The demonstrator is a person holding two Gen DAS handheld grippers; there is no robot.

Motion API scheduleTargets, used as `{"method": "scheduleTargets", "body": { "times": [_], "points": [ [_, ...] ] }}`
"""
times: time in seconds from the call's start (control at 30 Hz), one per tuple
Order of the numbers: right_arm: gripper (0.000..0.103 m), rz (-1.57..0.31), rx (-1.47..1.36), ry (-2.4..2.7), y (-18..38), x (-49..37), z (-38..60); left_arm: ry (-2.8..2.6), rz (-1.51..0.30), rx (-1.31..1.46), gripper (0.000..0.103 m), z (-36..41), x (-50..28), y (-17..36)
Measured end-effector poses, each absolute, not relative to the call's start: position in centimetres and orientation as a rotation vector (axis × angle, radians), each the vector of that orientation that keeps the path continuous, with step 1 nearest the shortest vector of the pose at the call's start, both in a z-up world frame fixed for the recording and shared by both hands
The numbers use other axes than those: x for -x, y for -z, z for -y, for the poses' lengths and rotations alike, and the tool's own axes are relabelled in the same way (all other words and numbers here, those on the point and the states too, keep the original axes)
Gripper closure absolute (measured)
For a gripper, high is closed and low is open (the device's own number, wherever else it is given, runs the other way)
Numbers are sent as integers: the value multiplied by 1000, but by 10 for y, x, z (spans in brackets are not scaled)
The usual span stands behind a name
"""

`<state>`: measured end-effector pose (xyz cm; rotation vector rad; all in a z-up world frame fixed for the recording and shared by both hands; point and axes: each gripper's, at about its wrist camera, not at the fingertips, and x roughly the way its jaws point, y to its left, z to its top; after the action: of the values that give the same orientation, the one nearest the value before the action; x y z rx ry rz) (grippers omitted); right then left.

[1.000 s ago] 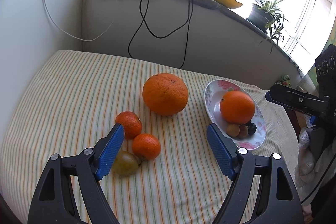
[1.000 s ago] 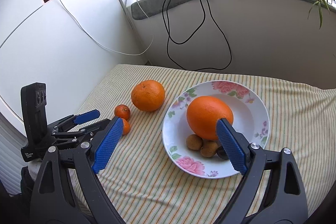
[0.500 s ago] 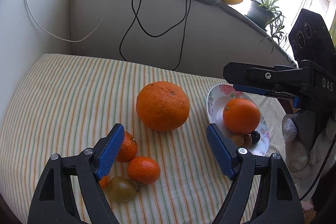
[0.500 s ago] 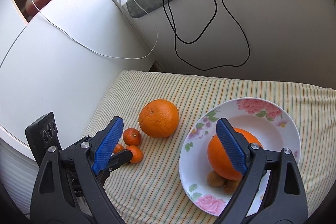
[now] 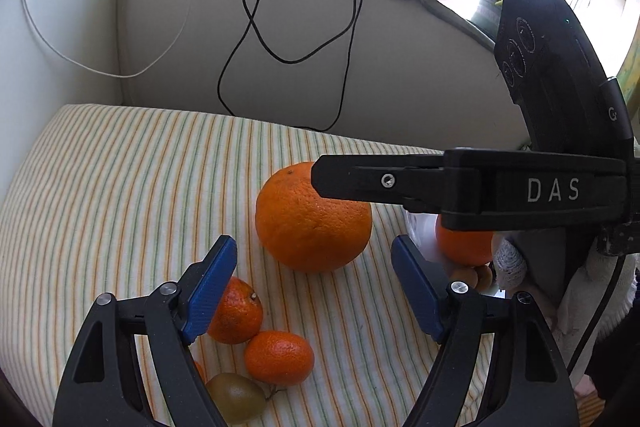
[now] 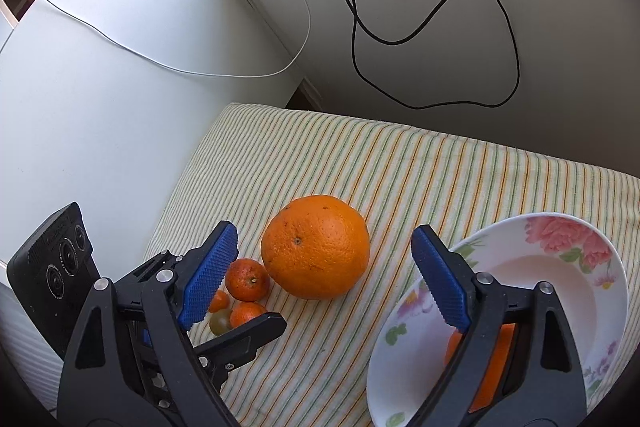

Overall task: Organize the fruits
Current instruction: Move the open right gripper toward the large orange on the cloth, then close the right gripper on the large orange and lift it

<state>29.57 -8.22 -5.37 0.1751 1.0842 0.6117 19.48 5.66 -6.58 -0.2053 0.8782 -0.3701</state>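
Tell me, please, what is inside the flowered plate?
The plate holds an orange and small brown fruits. The right tool covers the rest.
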Motion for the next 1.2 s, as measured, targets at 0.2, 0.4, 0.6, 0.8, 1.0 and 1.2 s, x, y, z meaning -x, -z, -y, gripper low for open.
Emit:
{"method": "scheduleTargets", "body": {
  "times": [0.2,0.4,0.6,0.8,1.0,1.2],
  "points": [
    [19,-1113,-132,-632,65,-301,66,389,-885,189,29,-48,-201,68],
    [19,-1138,-108,-632,76,-307,55,385,-892,185,33,-44,-204,72],
    [27,-1155,-91,-649,84,-310,43,378,-893,179,33,-44,-204,73],
    [27,-1156,-96,-655,88,-311,39,365,-912,198,40,-49,-206,78],
    [28,-1159,-118,-664,90,-310,43,356,-903,193,42,-47,-203,77],
    [29,-1150,-143,-656,90,-309,49,350,-891,190,42,-48,-200,73]
  ]
}}
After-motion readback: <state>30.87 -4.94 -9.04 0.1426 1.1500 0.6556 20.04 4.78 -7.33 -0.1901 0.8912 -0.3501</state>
